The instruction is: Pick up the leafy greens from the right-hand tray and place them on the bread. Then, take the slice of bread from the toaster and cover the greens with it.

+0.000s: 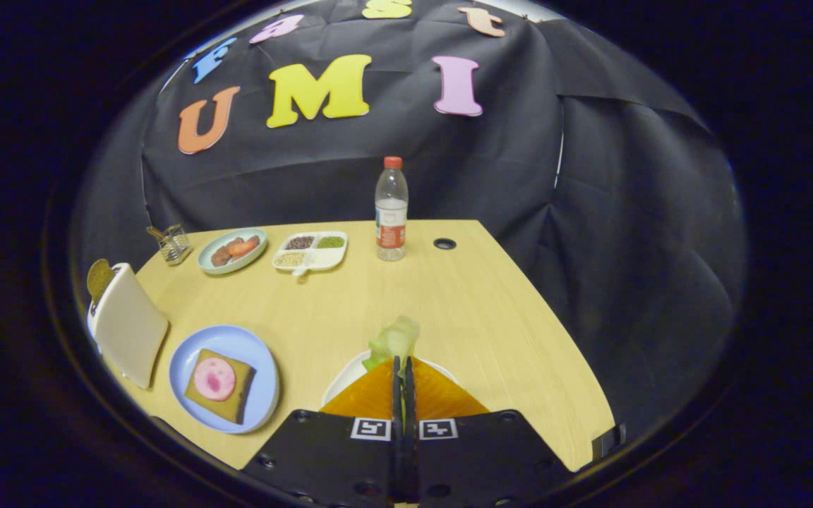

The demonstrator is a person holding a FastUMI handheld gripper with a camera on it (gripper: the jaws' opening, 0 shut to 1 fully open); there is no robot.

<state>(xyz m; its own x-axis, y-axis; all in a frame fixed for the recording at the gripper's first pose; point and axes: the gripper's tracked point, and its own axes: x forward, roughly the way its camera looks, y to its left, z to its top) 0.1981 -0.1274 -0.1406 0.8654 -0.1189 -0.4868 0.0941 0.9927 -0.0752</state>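
Observation:
My gripper (403,361) is shut on the leafy greens (394,341), a pale green leaf that sticks up ahead of the fingertips. Under the fingers lies the right-hand tray (345,379), white-rimmed, partly hidden. To the left, a light blue plate (262,374) carries a brown slice of bread (236,395) topped with a pink round of ham (214,378). Farther left stands the white toaster (126,324), with a brown slice of bread (99,277) poking out of its top.
At the far side of the wooden table (491,317) stand a clear bottle with a red cap (392,209), a white divided dish of grains (310,251), a pale green plate of food (232,250) and a small wire holder (173,243). A cable hole (444,243) is beside the bottle.

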